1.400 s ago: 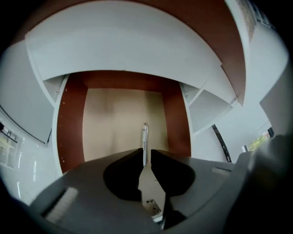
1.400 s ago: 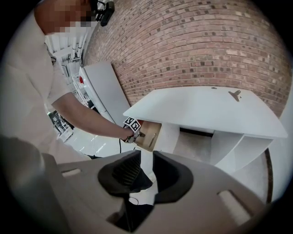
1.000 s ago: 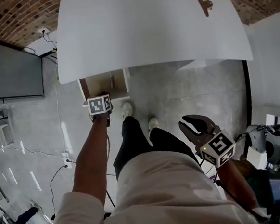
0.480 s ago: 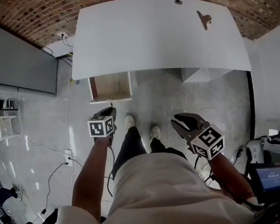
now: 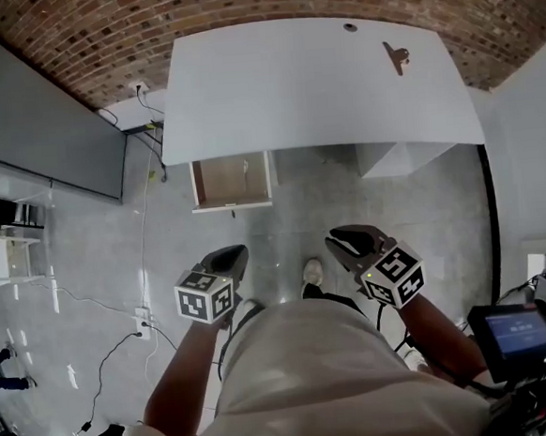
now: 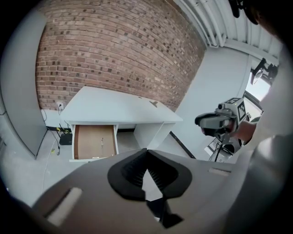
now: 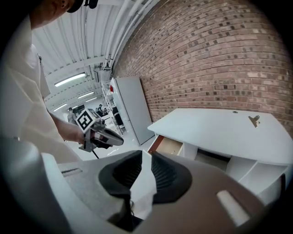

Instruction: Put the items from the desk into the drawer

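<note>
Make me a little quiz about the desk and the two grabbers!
1. True or false: the drawer under the white desk is shut.
2. What lies on the desk, toward its far right side? A) a mug B) a small dark clip-like item C) a book
3. Fill in: the left gripper and the right gripper each hold ____.

Key: 1 false, the drawer is pulled open. 2 B. 3 nothing; both are empty and held back from the desk.
</note>
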